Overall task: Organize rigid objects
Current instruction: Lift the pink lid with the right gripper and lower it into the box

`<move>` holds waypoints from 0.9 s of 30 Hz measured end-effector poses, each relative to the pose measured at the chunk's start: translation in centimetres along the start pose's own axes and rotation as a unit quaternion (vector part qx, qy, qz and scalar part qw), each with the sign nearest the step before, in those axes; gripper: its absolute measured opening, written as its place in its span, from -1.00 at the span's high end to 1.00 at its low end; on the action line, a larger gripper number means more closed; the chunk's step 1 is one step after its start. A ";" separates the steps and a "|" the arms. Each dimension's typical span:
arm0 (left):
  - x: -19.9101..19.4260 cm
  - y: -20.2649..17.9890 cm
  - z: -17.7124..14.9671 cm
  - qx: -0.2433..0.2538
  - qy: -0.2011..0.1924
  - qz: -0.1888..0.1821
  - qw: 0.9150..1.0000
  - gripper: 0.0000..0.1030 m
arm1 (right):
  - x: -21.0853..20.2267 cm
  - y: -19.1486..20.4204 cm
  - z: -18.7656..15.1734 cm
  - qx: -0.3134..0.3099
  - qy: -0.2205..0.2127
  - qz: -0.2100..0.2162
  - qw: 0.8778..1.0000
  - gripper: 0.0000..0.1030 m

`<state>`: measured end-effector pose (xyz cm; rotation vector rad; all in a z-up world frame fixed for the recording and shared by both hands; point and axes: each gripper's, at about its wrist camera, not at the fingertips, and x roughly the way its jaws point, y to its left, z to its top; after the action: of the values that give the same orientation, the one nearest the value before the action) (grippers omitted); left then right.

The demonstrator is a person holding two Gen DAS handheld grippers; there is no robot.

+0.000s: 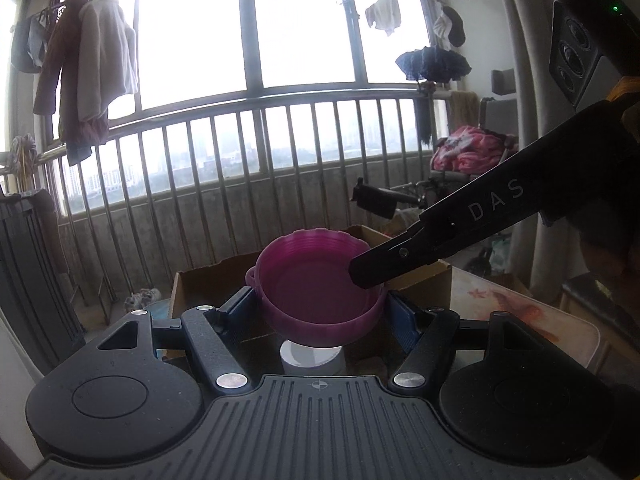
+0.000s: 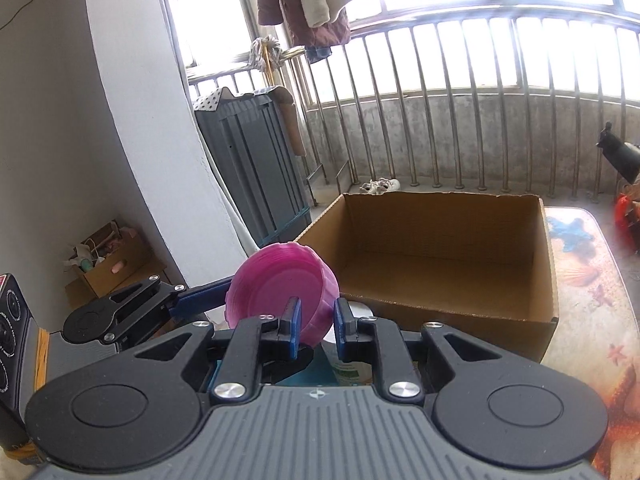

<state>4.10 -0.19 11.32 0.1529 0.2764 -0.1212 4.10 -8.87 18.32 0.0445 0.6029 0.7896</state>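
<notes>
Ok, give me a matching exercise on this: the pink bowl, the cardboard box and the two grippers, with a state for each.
1 pink bowl
2 cardboard box
3 left gripper
4 right gripper

A open at the top
B pinches the bowl's wall
C held by both grippers
D clamps the bowl across its width

Pairs: 1-C, 2-A, 3-D, 4-B
</notes>
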 end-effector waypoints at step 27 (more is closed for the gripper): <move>18.8 9.0 2.4 0.084 0.205 -0.059 0.974 -0.36 | 18.7 -10.9 9.7 0.062 0.146 0.004 0.987 0.63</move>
<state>23.93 6.38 9.58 0.3299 0.6882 -0.2311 26.50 -2.23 14.38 0.0449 0.9309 0.7707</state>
